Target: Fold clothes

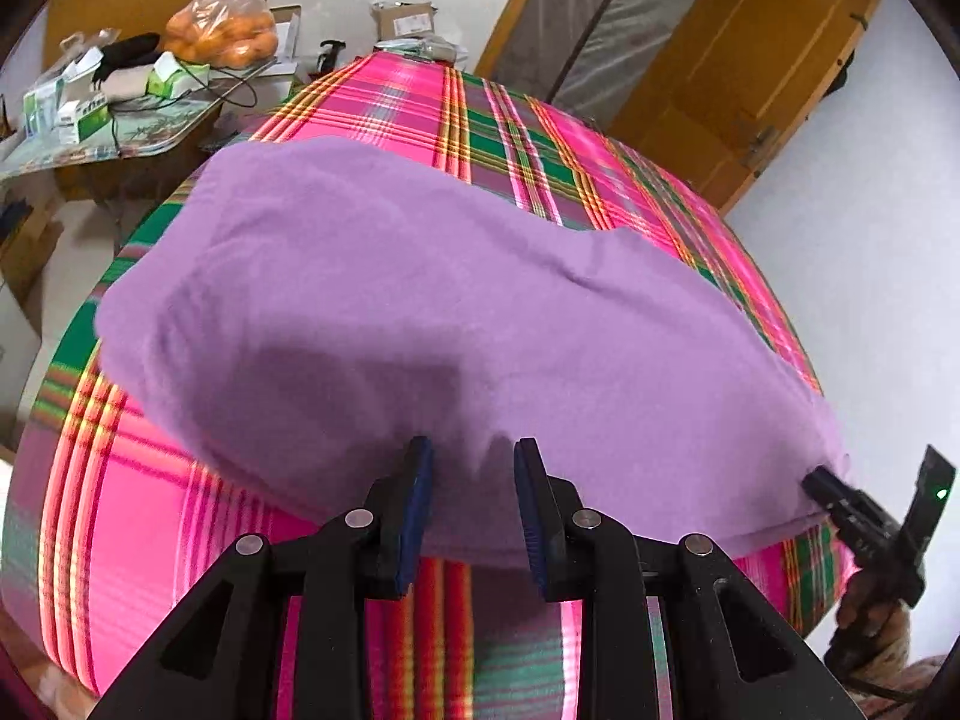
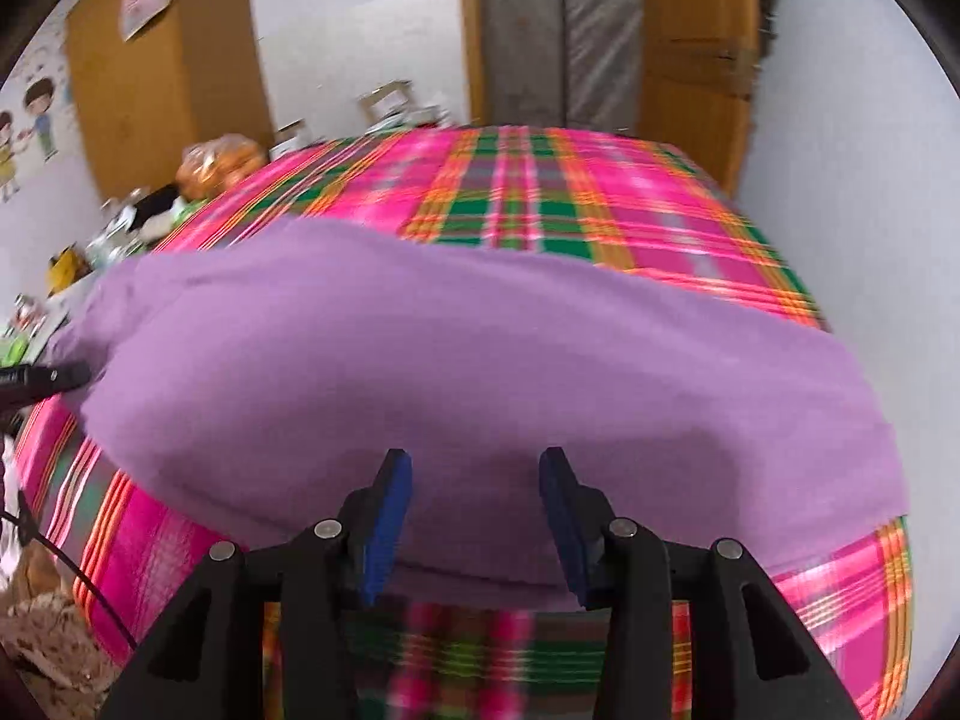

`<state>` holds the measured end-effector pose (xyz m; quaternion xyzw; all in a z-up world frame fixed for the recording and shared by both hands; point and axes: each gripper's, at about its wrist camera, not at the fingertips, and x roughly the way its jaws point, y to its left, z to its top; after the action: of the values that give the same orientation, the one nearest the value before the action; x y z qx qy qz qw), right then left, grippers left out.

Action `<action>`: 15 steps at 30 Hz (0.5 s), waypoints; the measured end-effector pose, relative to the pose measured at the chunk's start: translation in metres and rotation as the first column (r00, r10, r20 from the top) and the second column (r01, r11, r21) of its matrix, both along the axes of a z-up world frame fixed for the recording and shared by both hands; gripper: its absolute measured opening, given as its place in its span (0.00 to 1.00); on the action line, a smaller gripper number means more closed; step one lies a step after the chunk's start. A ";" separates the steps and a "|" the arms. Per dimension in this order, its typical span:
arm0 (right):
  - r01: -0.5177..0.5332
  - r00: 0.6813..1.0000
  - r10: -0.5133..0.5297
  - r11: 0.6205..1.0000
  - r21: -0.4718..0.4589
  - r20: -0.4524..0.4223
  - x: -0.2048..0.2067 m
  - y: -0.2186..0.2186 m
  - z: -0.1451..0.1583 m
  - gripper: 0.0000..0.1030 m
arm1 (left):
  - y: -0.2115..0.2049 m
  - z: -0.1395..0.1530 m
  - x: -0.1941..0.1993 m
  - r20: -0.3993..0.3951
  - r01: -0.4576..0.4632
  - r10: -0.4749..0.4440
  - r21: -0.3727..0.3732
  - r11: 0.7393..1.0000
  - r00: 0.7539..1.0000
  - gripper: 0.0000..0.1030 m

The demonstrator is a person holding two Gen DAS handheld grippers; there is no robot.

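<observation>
A purple garment (image 1: 420,312) lies folded across the near part of a bed with a pink, green and orange plaid cover (image 1: 522,138). My left gripper (image 1: 474,450) is open, its blue-padded fingers straddling the garment's near edge with a gap between them. The right gripper also shows at the right in the left wrist view (image 1: 825,480), tips at the garment's right corner. In the right wrist view my right gripper (image 2: 475,462) is open over the near edge of the garment (image 2: 450,360). The left gripper's tip (image 2: 66,377) touches the garment's left edge there.
A cluttered side table (image 1: 120,138) with boxes, cables and a bag of oranges (image 1: 222,30) stands left of the bed. Wooden doors (image 1: 750,54) and a white wall are behind and right. The plaid bed cover (image 2: 600,204) extends far beyond the garment.
</observation>
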<state>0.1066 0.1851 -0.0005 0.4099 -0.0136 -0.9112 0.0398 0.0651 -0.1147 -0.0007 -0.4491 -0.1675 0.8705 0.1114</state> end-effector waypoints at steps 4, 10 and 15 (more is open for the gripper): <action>-0.104 0.995 0.104 0.994 -0.037 -0.005 -0.002 -0.016 0.009 0.45 | -0.001 0.000 0.005 0.006 0.006 -0.006 0.003 1.000 1.000 0.28; -0.230 0.973 0.228 0.972 -0.040 -0.039 -0.024 -0.054 0.013 0.44 | -0.006 -0.001 0.011 0.014 0.003 -0.003 -0.001 1.000 1.000 0.28; -0.360 0.932 0.362 0.929 -0.090 0.014 -0.031 -0.087 0.001 0.46 | -0.016 -0.002 0.016 0.015 -0.016 0.016 0.018 1.000 1.000 0.28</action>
<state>0.0757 0.0983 0.0004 0.4169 0.0224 -0.8806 0.2241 0.0813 -0.1307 -0.0029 -0.4532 -0.1797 0.8665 0.1070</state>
